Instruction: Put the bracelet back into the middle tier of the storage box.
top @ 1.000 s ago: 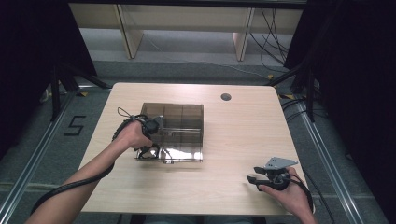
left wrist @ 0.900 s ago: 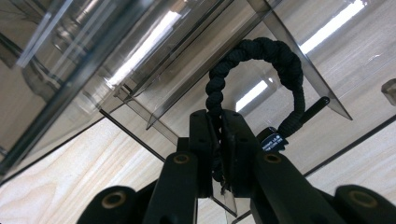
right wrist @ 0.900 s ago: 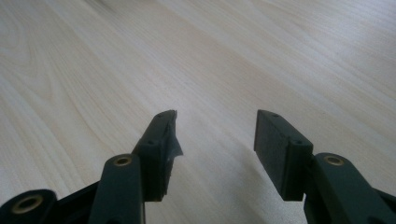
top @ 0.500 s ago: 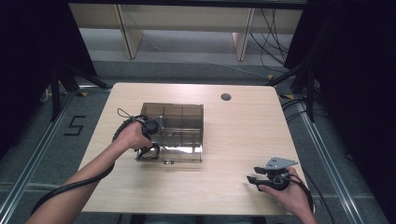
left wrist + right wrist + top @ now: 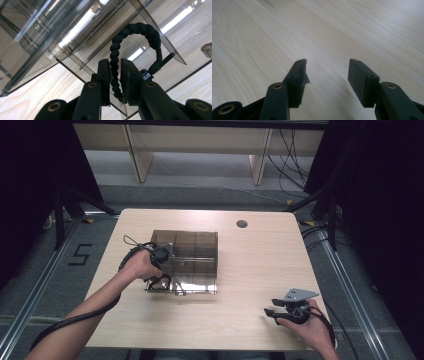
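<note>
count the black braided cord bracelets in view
1: a black braided cord bracelet pinched in the left gripper beside the clear acrylic box. Others may be hidden inside it.

We see the smoky transparent acrylic organizer box (image 5: 75,30) cut off by the top and left edges of the left gripper view. The lower end of the black braided cord loop (image 5: 140,32) is hidden between the closed jaws. In the high view, the person's left hand (image 5: 140,266) covers most of the left gripper (image 5: 162,257).
</note>
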